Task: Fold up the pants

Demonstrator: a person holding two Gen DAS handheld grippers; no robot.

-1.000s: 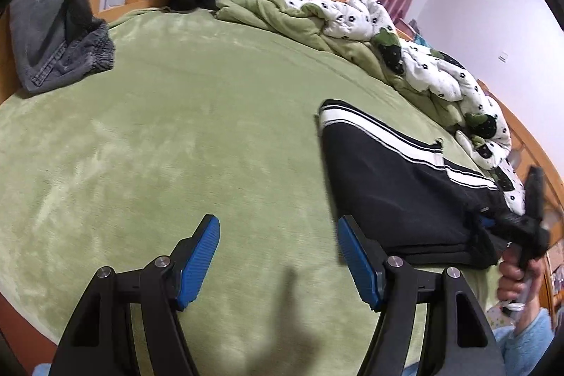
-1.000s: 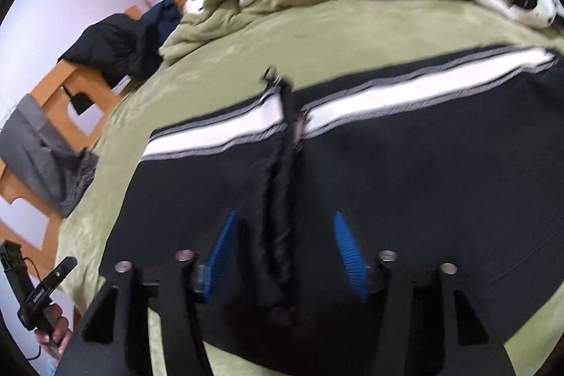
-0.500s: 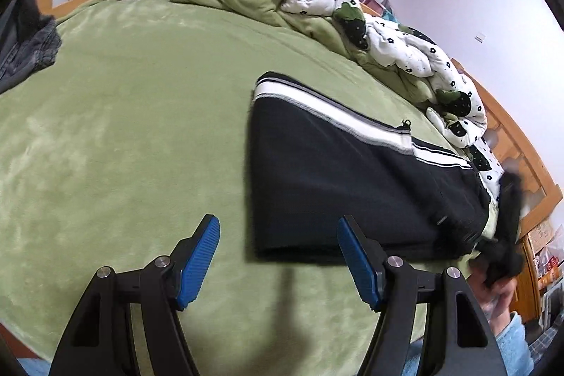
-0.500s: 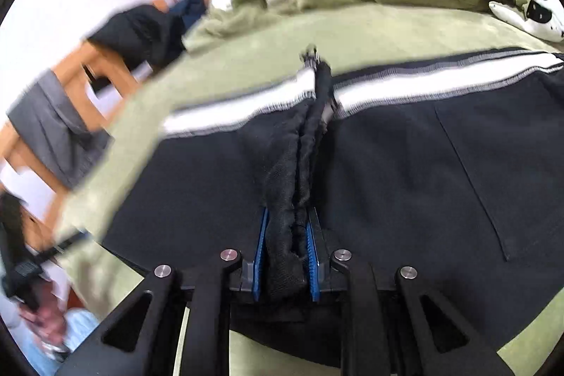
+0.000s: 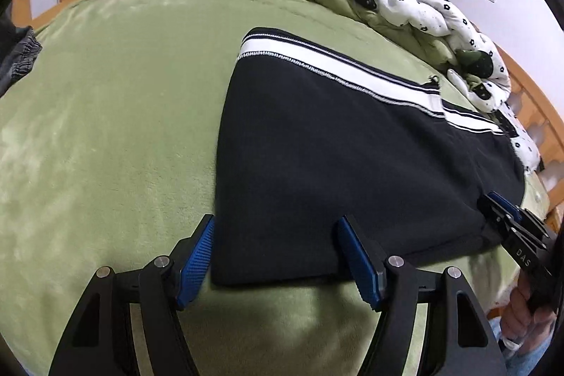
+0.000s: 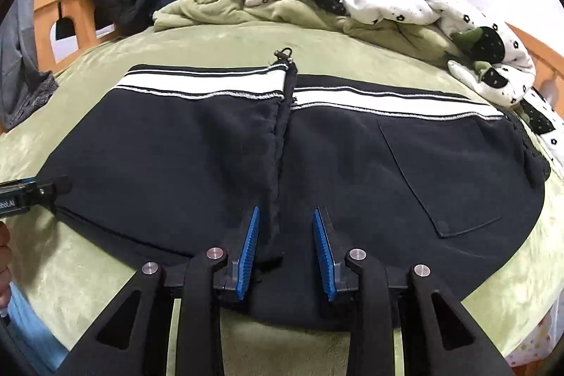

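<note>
Currently both grippers are open: left gripper (image 5: 275, 256) straddles the near corner of the pants (image 5: 345, 164), flat on the bed (image 5: 105, 115). Right gripper (image 6: 286, 252) brackets the raised fold ridge (image 6: 278, 164), likely lining up the next fold.

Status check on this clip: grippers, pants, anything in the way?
Left hand-held gripper open over pants' near corner. Right hand-held gripper open astride the cuff edge. Black pants flat on green blanket. Nothing in the way.

One pair of black pants (image 6: 352, 164), two claws, one rumpled quilt (image 6: 387, 2), one bed (image 5: 105, 129).
</note>
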